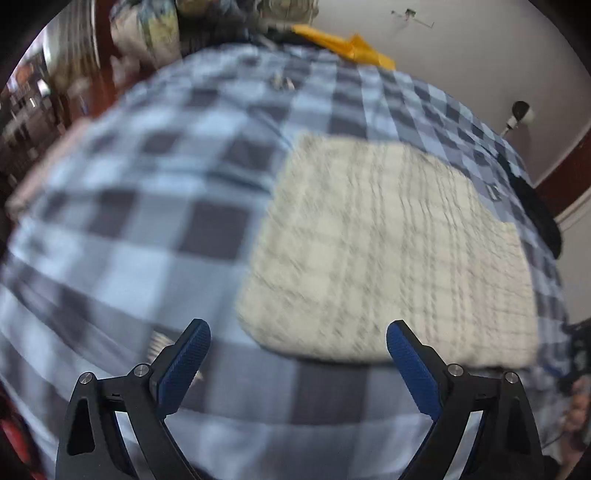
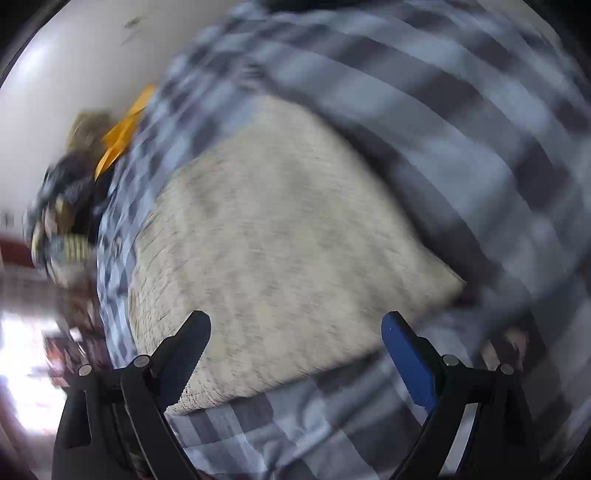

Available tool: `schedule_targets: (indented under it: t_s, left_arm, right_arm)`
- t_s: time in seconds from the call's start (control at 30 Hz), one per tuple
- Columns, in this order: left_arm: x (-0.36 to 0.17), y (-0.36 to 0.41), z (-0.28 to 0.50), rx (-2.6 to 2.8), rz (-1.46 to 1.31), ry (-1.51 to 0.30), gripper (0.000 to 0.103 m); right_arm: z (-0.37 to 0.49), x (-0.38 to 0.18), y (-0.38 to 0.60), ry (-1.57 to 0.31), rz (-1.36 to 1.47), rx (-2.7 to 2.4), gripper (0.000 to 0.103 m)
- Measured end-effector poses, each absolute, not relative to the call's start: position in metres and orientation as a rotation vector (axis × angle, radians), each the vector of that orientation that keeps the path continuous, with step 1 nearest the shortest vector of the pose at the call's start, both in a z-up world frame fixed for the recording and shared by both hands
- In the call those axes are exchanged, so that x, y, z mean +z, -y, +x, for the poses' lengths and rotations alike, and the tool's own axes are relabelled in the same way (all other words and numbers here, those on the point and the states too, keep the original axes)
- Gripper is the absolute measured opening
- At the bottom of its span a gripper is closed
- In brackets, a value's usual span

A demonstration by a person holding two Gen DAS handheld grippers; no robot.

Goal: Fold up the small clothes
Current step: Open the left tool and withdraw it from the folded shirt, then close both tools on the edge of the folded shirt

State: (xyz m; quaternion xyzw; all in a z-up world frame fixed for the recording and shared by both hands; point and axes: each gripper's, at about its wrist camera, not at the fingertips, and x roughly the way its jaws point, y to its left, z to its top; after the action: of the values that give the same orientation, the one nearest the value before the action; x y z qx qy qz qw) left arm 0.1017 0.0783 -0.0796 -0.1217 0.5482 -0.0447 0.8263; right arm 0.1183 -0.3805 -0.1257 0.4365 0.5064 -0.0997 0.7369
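Note:
A cream cloth with thin dark checked lines (image 1: 388, 251) lies flat as a neat rectangle on a blue and grey checked bedspread (image 1: 147, 206). My left gripper (image 1: 297, 332) is open and empty, just above the cloth's near left corner. In the right wrist view the same cloth (image 2: 273, 251) fills the middle, blurred by motion. My right gripper (image 2: 295, 325) is open and empty, over the cloth's near edge. Both grippers have black arms and blue pads.
A yellow object (image 1: 347, 44) lies at the far edge of the bed by the white wall; it also shows in the right wrist view (image 2: 122, 136). Piled bags and clutter (image 1: 147, 29) stand beyond the bed at the far left. A dark item (image 1: 539, 214) sits at the bed's right edge.

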Motion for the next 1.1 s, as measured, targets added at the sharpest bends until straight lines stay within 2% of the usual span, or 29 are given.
schedule_targets:
  t_s: [0.13, 0.27, 0.3, 0.37, 0.4, 0.57, 0.73, 0.77, 0.8, 0.87, 1.0, 1.1]
  left_arm:
    - [-0.112, -0.079, 0.103, -0.112, -0.409, -1.242, 0.096]
    - [-0.147, -0.083, 0.110, -0.156, -0.656, -1.312, 0.075]
    - [-0.153, -0.082, 0.110, -0.164, -0.690, -1.320, 0.074]
    - [-0.159, -0.080, 0.111, -0.172, -0.730, -1.323, 0.073]
    - [-0.162, -0.079, 0.111, -0.186, -0.761, -1.321, 0.073]
    - [-0.181, -0.086, 0.118, -0.149, -0.951, -1.300, 0.075]
    - [-0.190, -0.083, 0.129, -0.153, -0.987, -1.309, 0.074]
    - [-0.189, -0.083, 0.130, -0.152, -0.980, -1.304, 0.066]
    - [-0.189, -0.087, 0.128, -0.138, -0.966, -1.304, 0.049]
    - [-0.192, -0.100, 0.124, -0.131, -0.994, -1.304, 0.040]
    - [-0.192, -0.114, 0.118, -0.133, -1.065, -1.273, 0.016]
    - [-0.179, -0.117, 0.113, -0.149, -1.067, -1.221, 0.010]
  right_arm:
    - [0.093, -0.160, 0.401, -1.080, 1.243, -0.219, 0.092]
    - [0.097, -0.179, 0.404, -1.050, 1.363, -0.245, 0.092]
    - [0.100, -0.183, 0.403, -1.047, 1.373, -0.250, 0.089]
    - [0.100, -0.193, 0.404, -1.028, 1.427, -0.252, 0.073]
    - [0.100, -0.196, 0.406, -1.014, 1.461, -0.251, 0.069]
    - [0.088, -0.200, 0.422, -0.945, 1.547, -0.335, 0.068]
    - [0.105, -0.205, 0.419, -0.966, 1.539, -0.314, 0.068]
    - [0.107, -0.205, 0.417, -0.975, 1.521, -0.317, 0.059]
    - [0.109, -0.205, 0.415, -0.983, 1.500, -0.317, 0.044]
    - [0.108, -0.205, 0.415, -0.974, 1.492, -0.298, 0.022]
    - [0.096, -0.198, 0.416, -0.932, 1.480, -0.313, 0.013]
    - [0.094, -0.189, 0.414, -0.910, 1.423, -0.322, 0.011]
